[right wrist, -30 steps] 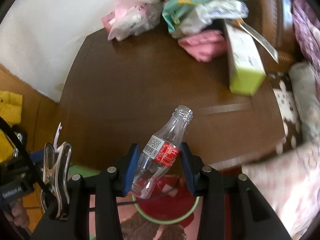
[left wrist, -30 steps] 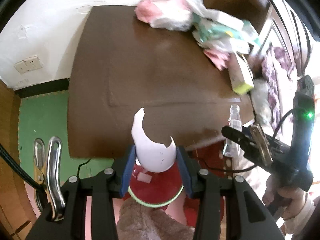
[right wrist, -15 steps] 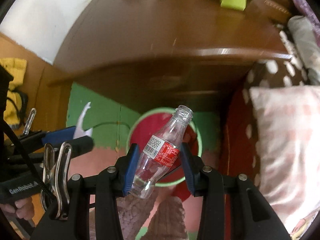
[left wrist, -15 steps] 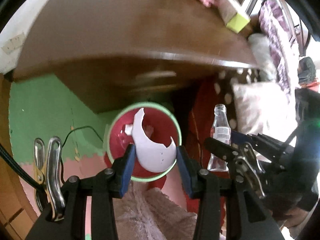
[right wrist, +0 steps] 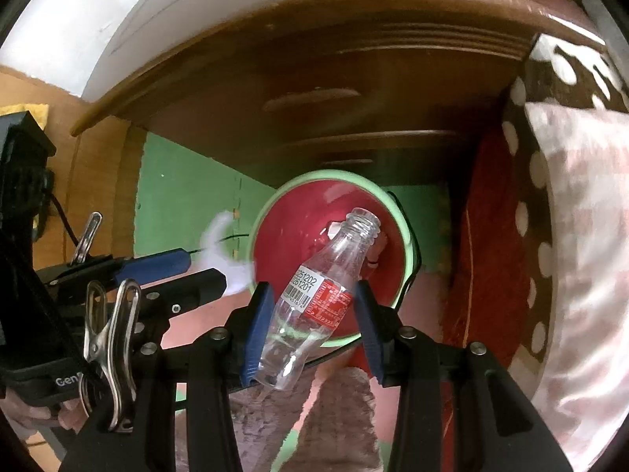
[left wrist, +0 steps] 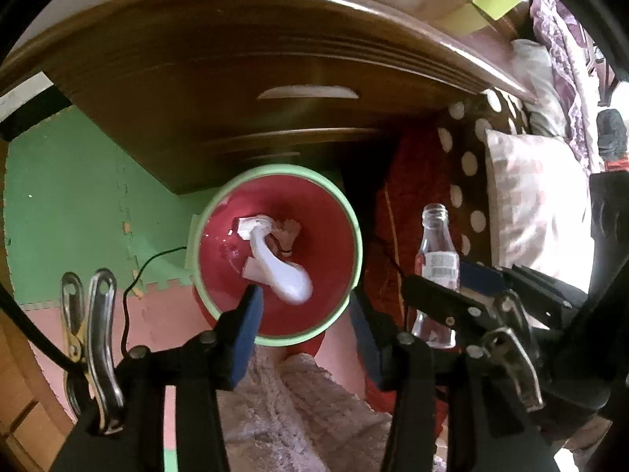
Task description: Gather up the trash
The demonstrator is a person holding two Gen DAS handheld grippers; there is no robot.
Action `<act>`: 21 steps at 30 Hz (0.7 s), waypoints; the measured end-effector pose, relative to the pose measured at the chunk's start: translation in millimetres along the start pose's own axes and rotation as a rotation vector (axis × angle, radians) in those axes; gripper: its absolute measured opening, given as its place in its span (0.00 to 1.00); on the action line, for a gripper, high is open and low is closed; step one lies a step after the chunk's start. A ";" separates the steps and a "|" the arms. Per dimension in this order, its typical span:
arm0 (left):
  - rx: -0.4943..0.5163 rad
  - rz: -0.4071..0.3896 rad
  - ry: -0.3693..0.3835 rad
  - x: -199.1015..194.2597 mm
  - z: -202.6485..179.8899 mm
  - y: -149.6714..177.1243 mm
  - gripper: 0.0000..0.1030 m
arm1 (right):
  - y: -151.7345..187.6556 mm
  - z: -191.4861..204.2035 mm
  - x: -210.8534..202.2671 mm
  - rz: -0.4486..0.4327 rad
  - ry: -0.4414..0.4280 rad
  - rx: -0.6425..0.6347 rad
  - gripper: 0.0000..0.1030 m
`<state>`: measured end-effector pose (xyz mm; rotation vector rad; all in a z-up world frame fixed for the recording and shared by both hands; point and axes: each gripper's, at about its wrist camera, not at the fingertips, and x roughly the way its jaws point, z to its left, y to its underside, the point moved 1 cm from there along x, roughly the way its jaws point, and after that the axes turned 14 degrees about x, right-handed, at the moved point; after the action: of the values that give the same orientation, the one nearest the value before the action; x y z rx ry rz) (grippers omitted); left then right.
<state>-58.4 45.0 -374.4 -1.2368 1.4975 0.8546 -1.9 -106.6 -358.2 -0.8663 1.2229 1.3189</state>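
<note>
Left wrist view: the left gripper point(left wrist: 304, 324), its fingers having just been opening and now apart with nothing between them, hangs over the red bin point(left wrist: 355, 236) as the white shell fragment point(left wrist: 281, 273) drops inside, blurred, long axis running from 11 to 5 o'clock. The right gripper point(right wrist: 314, 320) at 3 o'clock stays clamped on the clear bottle point(right wrist: 322, 299) (mouth toward 1 o'clock); its release over the bin seems next.

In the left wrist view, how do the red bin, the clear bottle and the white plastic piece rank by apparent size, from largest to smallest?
1. Red bin
2. Clear bottle, though it is nearer the camera, which enlarges it
3. White plastic piece, blurred inside the bin
</note>
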 end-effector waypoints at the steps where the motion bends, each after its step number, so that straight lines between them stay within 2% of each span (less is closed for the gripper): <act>1: -0.003 0.001 -0.004 0.0 1.1 -0.2 0.52 | -0.9 -1.6 0.7 0.003 -0.003 0.004 0.42; 4: -0.006 0.004 -0.011 -1.4 3.2 0.6 0.56 | -5.1 -5.2 1.8 0.006 -0.015 0.016 0.42; 15: 0.004 0.022 -0.046 -6.5 4.7 10.7 0.56 | -3.7 -3.4 6.0 0.011 -0.014 0.006 0.44; 21: 0.043 0.009 -0.066 -22.6 0.1 8.6 0.56 | 0.5 -3.7 -4.0 -0.001 -0.005 0.002 0.44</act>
<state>-66.6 53.5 -353.3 -1.1606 1.4623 0.8569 -2.4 -111.0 -355.0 -0.8620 1.2199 1.3182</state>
